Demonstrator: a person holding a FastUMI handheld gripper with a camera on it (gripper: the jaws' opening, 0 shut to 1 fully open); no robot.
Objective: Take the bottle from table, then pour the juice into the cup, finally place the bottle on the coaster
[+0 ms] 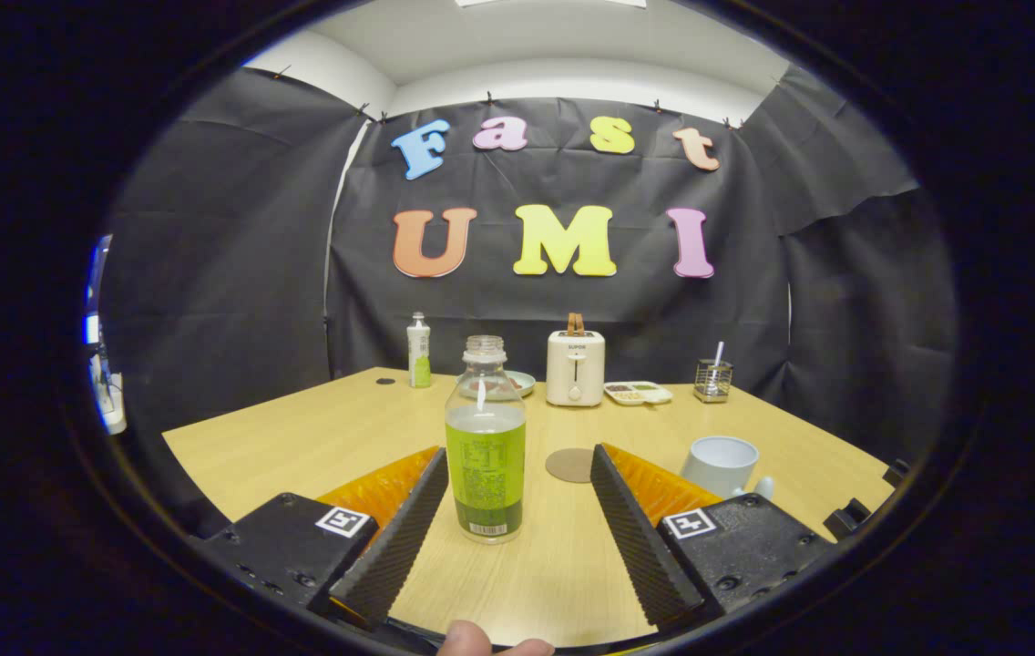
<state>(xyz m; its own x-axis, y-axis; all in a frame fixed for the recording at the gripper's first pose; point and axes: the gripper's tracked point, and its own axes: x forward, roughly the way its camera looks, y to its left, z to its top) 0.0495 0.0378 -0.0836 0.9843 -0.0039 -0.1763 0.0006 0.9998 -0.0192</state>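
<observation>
Two ribbed fingers (pixel 404 528) of the gripper (pixel 517 519) stand wide apart, the uncapped juice bottle (pixel 485 446) upright between them, nearer the left one, perhaps not touching. Rightward lie the cork coaster (pixel 569 465), then the white cup (pixel 720 465). Grasping comes first: close squarely on the bottle.

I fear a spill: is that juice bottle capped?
Uncapped: the upright bottle shows a bare neck, standing between the open gripper's fingers, touching neither.

Green-labelled bottle (pixel 485 446), white cup (pixel 720 465), brown coaster (pixel 569 465), black ribbed fingers (pixel 636 528), spread
</observation>
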